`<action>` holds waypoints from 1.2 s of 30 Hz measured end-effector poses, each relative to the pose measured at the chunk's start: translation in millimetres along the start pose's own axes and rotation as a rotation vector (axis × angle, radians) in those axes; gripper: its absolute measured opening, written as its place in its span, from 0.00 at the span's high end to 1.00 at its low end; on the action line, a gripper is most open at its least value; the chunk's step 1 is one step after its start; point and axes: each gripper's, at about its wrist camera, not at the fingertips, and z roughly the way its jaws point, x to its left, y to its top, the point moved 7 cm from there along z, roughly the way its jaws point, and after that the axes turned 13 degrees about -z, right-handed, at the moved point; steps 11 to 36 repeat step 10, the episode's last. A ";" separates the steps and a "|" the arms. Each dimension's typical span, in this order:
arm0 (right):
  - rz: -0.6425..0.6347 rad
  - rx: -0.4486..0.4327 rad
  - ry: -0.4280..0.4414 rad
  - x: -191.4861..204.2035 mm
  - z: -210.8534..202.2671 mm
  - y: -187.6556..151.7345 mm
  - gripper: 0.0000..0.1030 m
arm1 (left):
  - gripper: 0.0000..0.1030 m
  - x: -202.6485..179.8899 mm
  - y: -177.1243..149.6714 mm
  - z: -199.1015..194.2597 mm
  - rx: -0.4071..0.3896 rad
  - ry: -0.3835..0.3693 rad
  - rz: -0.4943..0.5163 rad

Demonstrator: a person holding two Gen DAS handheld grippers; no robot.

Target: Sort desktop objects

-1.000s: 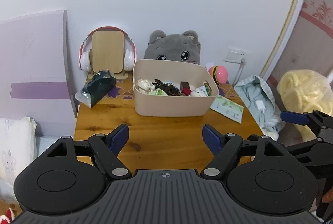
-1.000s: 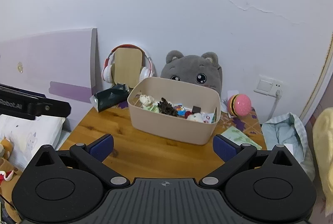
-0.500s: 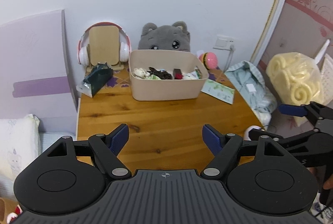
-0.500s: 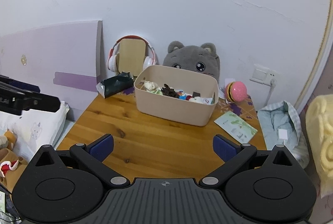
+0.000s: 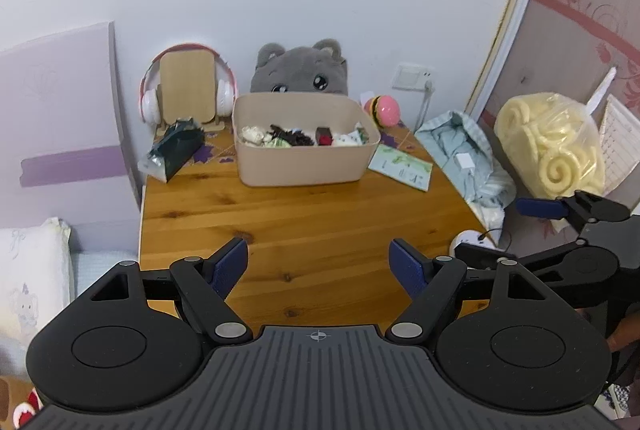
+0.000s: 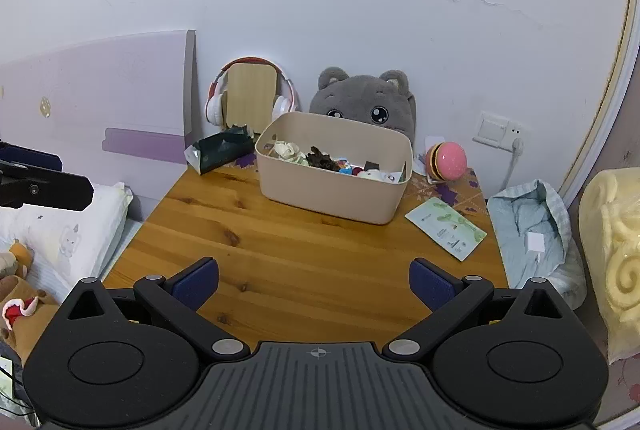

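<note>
Jaws stand wide apart and empty on both the left gripper and the right gripper, each held over the near edge of the wooden table. Toward 2 o'clock in the right wrist view a green-printed leaflet lies flat; its writing is too small to read. At 12 o'clock the beige bin holds mixed small items. Behind it sit a grey plush cat, headphones at 11 o'clock and a dark packet.
</note>
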 end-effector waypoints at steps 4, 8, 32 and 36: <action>0.004 0.000 -0.003 -3.4 1.8 -1.2 0.00 | 0.23 2.8 -0.1 5.7 0.003 0.039 -0.042; 0.006 0.006 -0.008 -8.9 3.1 -4.1 0.00 | 0.23 3.0 1.1 7.1 0.005 0.017 -0.076; 0.012 0.010 -0.012 -12.6 3.4 -5.9 0.00 | 0.23 1.9 2.8 6.7 -0.005 0.014 -0.074; 0.012 0.010 -0.012 -12.6 3.4 -5.9 0.00 | 0.23 1.9 2.8 6.7 -0.005 0.014 -0.074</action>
